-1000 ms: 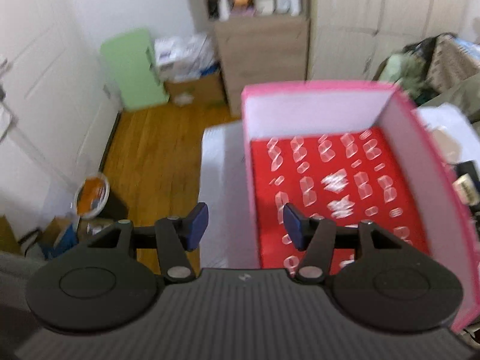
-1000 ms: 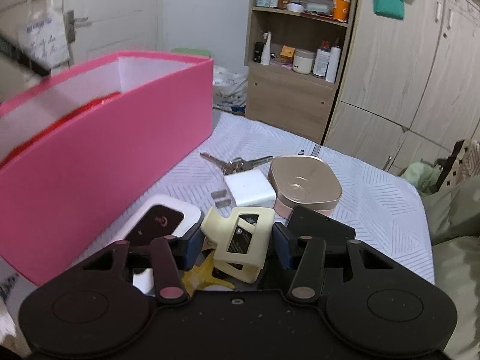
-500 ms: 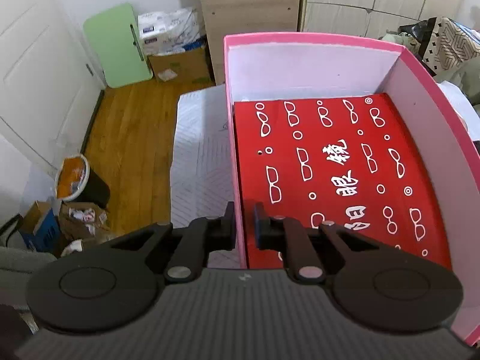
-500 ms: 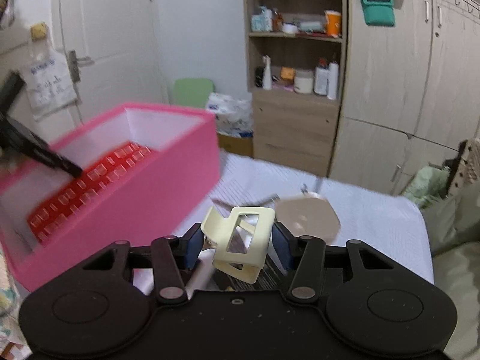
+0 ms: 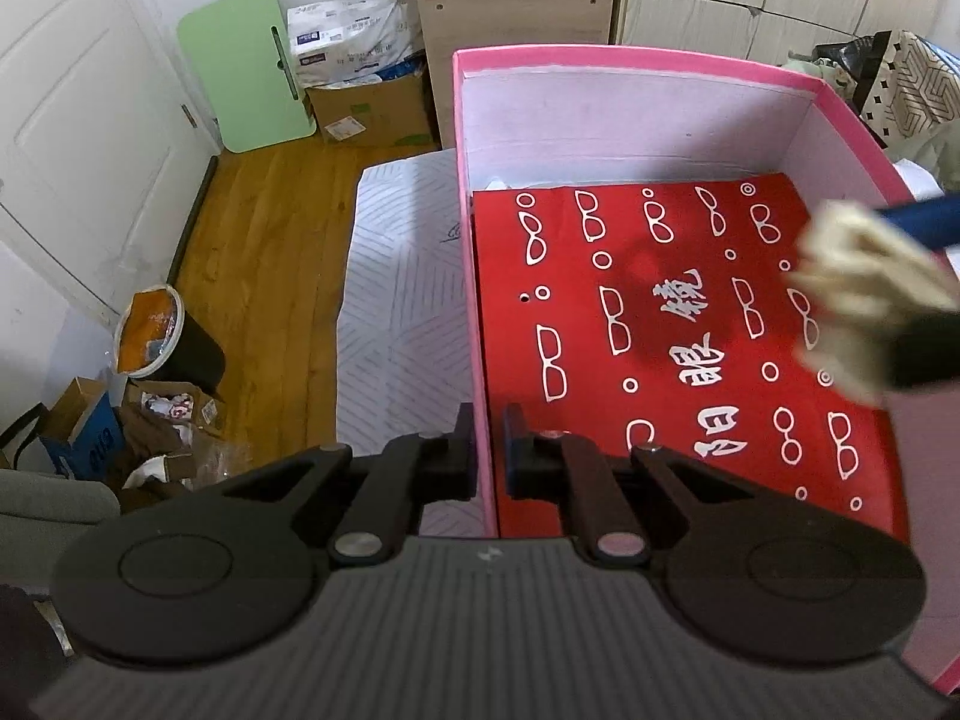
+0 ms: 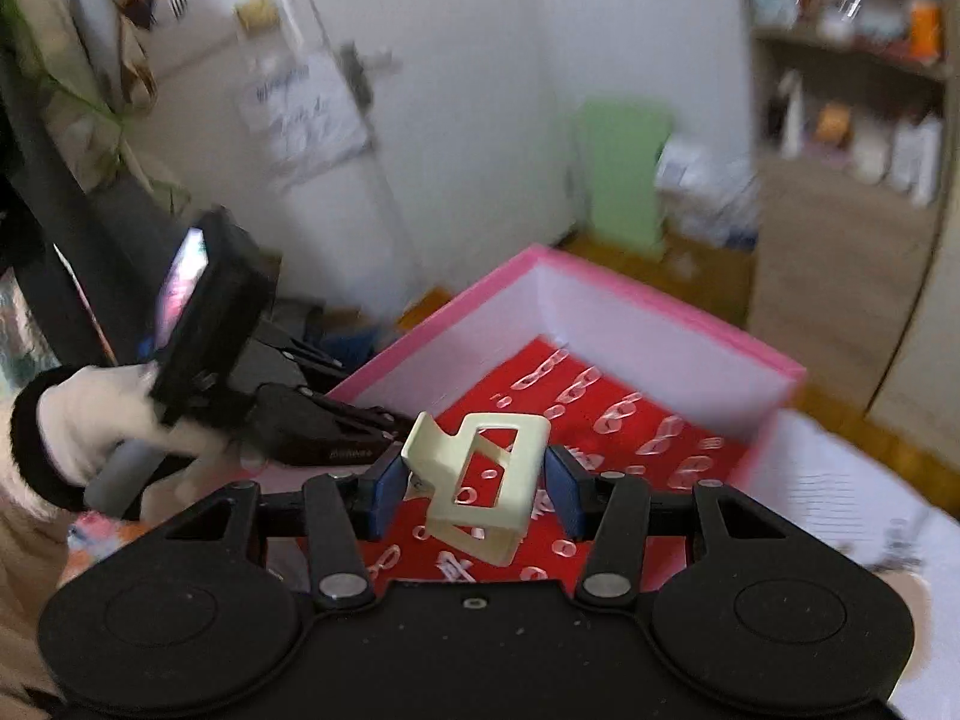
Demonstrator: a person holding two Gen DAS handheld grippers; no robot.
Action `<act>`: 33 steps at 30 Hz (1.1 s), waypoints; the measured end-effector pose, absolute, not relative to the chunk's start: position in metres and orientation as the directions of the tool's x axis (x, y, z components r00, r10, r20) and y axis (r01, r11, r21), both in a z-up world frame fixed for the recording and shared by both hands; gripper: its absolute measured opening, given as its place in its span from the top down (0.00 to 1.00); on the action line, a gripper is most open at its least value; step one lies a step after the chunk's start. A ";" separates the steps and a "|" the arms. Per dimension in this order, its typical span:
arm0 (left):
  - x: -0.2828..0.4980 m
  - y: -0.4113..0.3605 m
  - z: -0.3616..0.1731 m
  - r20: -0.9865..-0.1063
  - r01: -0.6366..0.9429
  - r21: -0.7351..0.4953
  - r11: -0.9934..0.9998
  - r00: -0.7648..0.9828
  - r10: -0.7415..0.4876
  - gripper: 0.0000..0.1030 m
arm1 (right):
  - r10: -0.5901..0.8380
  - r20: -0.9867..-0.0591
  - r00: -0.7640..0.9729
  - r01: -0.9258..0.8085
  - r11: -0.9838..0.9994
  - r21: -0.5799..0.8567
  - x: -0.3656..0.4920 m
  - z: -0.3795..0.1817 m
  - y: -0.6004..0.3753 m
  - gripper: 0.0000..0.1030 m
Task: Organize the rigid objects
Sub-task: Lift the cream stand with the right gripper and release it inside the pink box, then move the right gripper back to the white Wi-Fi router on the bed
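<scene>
Left wrist view: my left gripper (image 5: 489,444) has clamped onto the near-left wall of the pink box (image 5: 630,54). A second ago its jaws stood wide above the box corner; now one finger sits outside the wall and one inside, pinched tight on the cardboard. I read that as bracing the box so it stays put on the white patterned bedcover (image 5: 402,300) while things are dropped in.

Right side: my right gripper (image 6: 474,486) has swung off the clutter where it picked up and now hangs over the open box, tilted down toward the floor of it. It is clenched on the cream hair claw clip (image 6: 480,468), both blue pads (image 6: 384,489) pressing its flanks. In the left view the clip shows as a pale blur (image 5: 864,282) at the right edge, above the red sheet. My gloved hand (image 6: 90,420) on the left tool's handle shows at the left of the right wrist view.

Meaning for the task: carry looks nearly done; release into the box is probably next. Box otherwise holds only its liner, so this seems the first item in.

The clip: pale cream plastic, hard, open rectangular frame with cut-outs, red showing through. Held off the floor, tilted, one curved lip up left. The red liner (image 5: 660,330) is printed with white spectacles and characters.
</scene>
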State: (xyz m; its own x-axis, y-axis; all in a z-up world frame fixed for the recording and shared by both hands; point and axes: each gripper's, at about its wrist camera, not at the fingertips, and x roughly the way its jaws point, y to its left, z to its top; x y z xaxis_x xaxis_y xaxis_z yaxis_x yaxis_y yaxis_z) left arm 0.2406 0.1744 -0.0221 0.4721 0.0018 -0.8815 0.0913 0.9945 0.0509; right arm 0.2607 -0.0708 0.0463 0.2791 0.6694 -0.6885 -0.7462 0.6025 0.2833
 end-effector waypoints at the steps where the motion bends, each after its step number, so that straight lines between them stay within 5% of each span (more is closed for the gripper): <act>1: 0.241 0.174 -0.022 -0.882 0.094 0.055 0.994 0.472 0.004 0.93 | 0.654 -0.712 0.255 -0.738 0.607 0.294 0.272 0.041 -0.057 0.46; 13: 0.241 0.173 -0.022 -0.882 0.101 0.068 0.993 0.472 0.012 0.94 | 0.486 -0.847 0.214 -0.578 0.762 0.291 0.340 -0.010 0.020 0.46; 23: 0.241 0.166 -0.023 -0.881 0.118 0.089 0.989 0.473 0.023 0.94 | 0.576 -0.802 0.159 -0.452 0.765 0.459 0.353 -0.009 0.010 0.40; 33: 0.239 0.166 -0.023 -0.880 0.121 0.094 0.988 0.474 0.026 0.94 | 0.681 -0.666 0.303 -0.590 0.683 0.430 0.300 0.048 -0.052 0.38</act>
State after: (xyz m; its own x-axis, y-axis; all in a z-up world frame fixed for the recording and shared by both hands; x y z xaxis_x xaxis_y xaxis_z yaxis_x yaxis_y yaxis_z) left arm 0.2395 0.1658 -0.0228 0.4743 0.0256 -0.8800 0.1211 0.9882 0.0940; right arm 0.3001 -0.0515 0.0482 0.3032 0.6814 -0.6662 -0.5903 0.6831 0.4300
